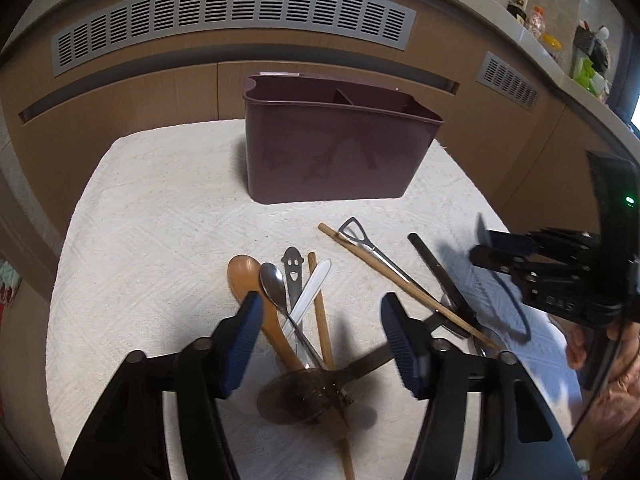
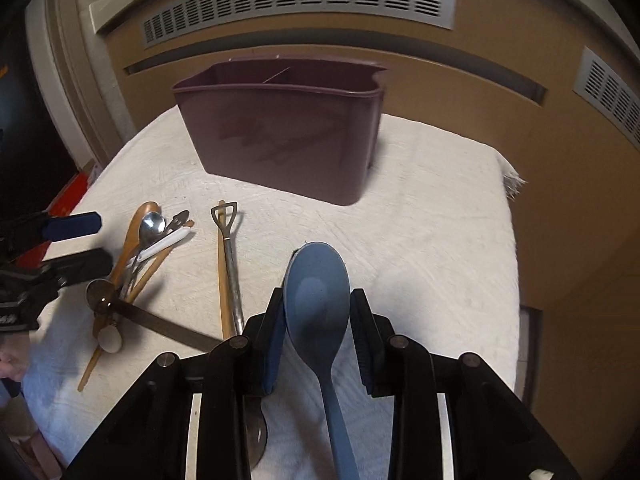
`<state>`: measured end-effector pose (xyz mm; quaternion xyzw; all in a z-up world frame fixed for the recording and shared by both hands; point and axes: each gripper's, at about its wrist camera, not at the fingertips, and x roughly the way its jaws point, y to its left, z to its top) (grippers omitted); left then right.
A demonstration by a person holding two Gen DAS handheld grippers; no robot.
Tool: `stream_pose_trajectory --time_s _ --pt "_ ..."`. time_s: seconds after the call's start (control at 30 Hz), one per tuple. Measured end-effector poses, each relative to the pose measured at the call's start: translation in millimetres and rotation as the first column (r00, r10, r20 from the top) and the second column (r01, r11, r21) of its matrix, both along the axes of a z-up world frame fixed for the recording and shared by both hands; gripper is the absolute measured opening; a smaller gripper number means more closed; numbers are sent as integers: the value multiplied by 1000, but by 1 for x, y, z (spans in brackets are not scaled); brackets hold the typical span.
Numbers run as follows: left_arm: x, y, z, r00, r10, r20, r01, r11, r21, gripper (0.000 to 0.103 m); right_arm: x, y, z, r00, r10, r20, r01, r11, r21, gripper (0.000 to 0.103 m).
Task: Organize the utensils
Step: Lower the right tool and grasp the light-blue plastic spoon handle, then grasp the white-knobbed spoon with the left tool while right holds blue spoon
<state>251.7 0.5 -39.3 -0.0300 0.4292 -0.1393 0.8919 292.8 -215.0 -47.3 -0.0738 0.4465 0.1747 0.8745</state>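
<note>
Right tool w/ jaws narrowed on blue spoon, just in front of maroon caddy: squeeze firm & lift level; left tool half-open, empty over utensil pile.

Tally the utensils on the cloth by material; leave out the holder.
Wood: 3 (light wooden spoon, two thin wooden chopsticks)
Metal: 3 (shiny steel spoon, smiley-face steel handle, shovel-handled steel utensil)
Plastic, apparently: 3 (blue plastic spoon, white plastic spoon, translucent brown spoon)
Total: 9
</note>
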Motion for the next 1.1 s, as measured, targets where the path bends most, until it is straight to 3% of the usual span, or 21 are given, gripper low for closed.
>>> stream_pose_trajectory --time_s 0.13,0.23,0.3,0.37,0.53,0.67,0.8,0.93,1.1 --pt "11 7 -9 997 65 -39 -64 997 35 44 -14 -13 1 998 -58 25 57 998 19 28" --pt "17 17 -11 993 109 -45 -106 992 65 44 -22 -24 5 993 -106 51 103 994 48 28" --pt "17 28 -12 988 137 -72 -134 990 45 44 -26 -26 5 990 -124 63 120 991 67 28" --pt "7 29 -11 991 99 -85 -99 995 3 44 -29 -28 2 987 -143 73 137 988 73 28" --pt "-51 2 -8 1000 -16 -4 16 1000 22 44 -37 -31 -5 984 -161 71 156 985 74 28" --pt "-91 -20 -14 994 -14 107 3 995 101 33 -41 -38 -8 981 -190 50 184 978 97 28" --pt "-101 -37 -19 987 -70 148 46 986 160 31 -49 -36 -6 979 -196 46 190 976 109 28" --pt "-100 -51 -26 978 -101 185 49 962 268 31 -62 -28 0 981 -182 69 174 980 100 28" --pt "-84 -48 -39 988 -88 127 51 962 269 31 -69 -22 1 984 -165 74 158 983 91 28"
